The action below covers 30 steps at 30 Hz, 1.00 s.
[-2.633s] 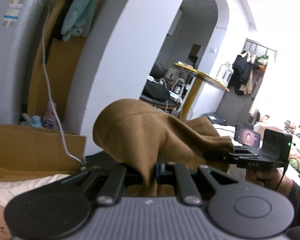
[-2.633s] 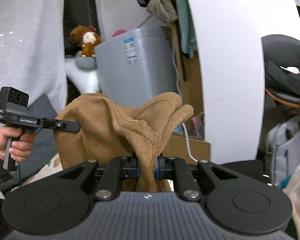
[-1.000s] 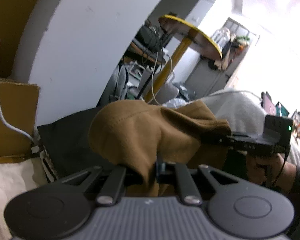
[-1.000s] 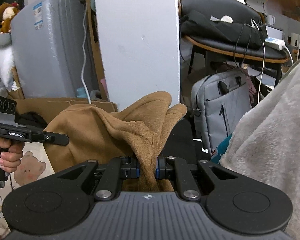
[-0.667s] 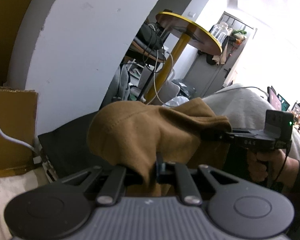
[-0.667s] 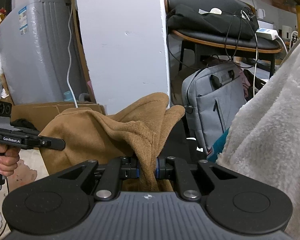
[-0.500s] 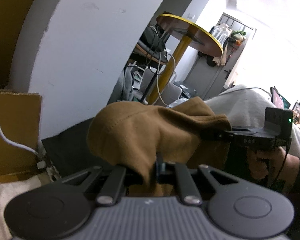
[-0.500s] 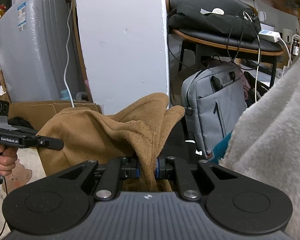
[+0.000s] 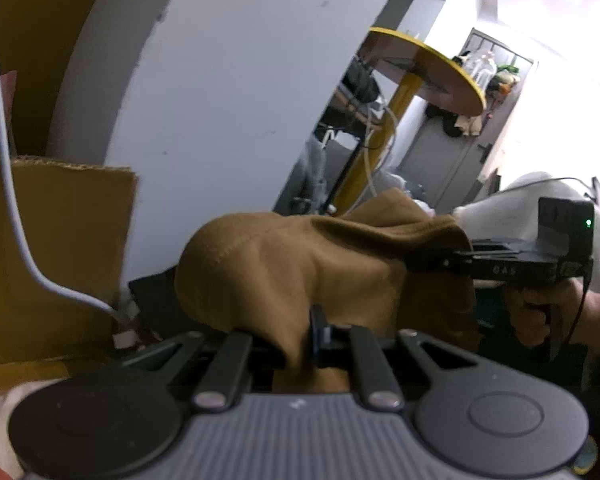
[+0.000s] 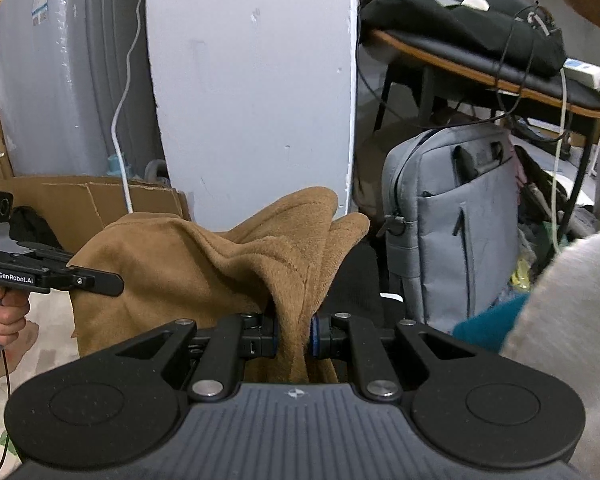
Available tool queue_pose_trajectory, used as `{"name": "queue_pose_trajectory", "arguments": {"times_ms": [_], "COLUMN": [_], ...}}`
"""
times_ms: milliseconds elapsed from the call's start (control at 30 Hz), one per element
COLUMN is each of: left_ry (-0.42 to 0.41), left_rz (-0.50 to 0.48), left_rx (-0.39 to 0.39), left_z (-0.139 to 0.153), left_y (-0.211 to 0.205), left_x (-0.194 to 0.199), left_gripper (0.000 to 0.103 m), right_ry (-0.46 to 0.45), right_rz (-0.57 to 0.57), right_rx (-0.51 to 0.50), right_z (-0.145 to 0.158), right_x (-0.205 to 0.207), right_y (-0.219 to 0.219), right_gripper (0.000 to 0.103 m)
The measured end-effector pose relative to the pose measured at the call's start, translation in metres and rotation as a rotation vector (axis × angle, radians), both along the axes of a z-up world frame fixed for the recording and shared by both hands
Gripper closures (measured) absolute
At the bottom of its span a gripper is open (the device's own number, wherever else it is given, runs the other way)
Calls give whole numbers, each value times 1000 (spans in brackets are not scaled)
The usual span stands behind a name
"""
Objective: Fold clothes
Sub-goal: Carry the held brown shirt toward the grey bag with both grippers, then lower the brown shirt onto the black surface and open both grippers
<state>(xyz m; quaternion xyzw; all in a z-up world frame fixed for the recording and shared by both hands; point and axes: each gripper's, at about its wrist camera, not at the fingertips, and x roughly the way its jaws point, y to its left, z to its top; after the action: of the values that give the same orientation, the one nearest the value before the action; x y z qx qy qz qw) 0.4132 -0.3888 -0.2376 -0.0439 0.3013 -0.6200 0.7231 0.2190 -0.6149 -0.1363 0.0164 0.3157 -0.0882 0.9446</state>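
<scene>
A brown fleece garment (image 9: 300, 268) hangs in the air, stretched between both grippers. My left gripper (image 9: 300, 340) is shut on one bunched edge of it. My right gripper (image 10: 294, 336) is shut on another folded edge of the same brown garment (image 10: 204, 264). In the left wrist view the right gripper (image 9: 432, 260) shows at the right, held by a hand, its tip buried in the cloth. The right wrist view has the left gripper (image 10: 118, 280) at the left edge, pinching the garment's far corner. Most of the cloth below the grippers is hidden.
A white pillar (image 10: 252, 80) stands straight ahead, with a grey appliance (image 10: 60, 72) and cardboard (image 10: 84, 204) to its left. A grey laptop bag (image 10: 452, 216) leans under a cluttered table (image 10: 480, 64). A grey fleece blanket (image 10: 572, 320) lies at the right; a yellow round table (image 9: 428, 76) stands behind.
Both grippers have dropped and swung right with the garment still pinched between them. The appliance has slid out of the left wrist view and the grey bag has come into the right one.
</scene>
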Motion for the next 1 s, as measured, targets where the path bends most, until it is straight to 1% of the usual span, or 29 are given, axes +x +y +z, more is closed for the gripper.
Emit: {"name": "queue_pose_trajectory", "arguments": {"times_ms": [67, 167, 400, 500, 567, 633, 700, 733, 767, 800, 867, 900, 933, 1000], "left_ry": [-7, -15, -46, -32, -18, 19, 65, 89, 112, 135, 188, 228, 258, 286], "left_rz": [4, 3, 0, 19, 36, 52, 68, 75, 83, 91, 103, 102, 102, 104], "left_rx": [12, 23, -16, -23, -17, -9, 1, 6, 10, 15, 19, 9, 0, -11], "left_z": [-3, -8, -4, -8, -13, -20, -26, -30, -33, -36, -43, -45, -47, -49], "left_y": [-5, -14, -23, -29, -33, -35, -35, -35, -36, -36, -35, -34, -33, -33], "left_x": [4, 12, 22, 28, 32, 37, 42, 45, 47, 50, 56, 59, 62, 67], "left_gripper": [92, 92, 92, 92, 85, 83, 74, 64, 56, 54, 49, 47, 45, 44], "right_ry": [6, 4, -3, -24, -35, -32, -18, -5, 16, 37, 53, 65, 67, 72], "right_rz": [-2, -10, -27, -37, -43, -54, -61, -64, -69, -78, -93, -105, -113, -131], "right_rx": [0, 2, 5, 1, 3, 13, 28, 32, 38, 43, 51, 58, 63, 72], "right_z": [-9, -16, -33, -37, -40, -44, -51, -56, -62, -66, -68, -69, -69, -69], "right_x": [11, 16, 27, 30, 31, 33, 36, 38, 41, 44, 47, 49, 48, 46], "right_y": [-5, -12, -27, -34, -37, -43, -48, -51, -54, -57, -60, -63, -63, -64], "right_gripper": [88, 88, 88, 88, 88, 88, 88, 87, 86, 85, 77, 70, 66, 64]}}
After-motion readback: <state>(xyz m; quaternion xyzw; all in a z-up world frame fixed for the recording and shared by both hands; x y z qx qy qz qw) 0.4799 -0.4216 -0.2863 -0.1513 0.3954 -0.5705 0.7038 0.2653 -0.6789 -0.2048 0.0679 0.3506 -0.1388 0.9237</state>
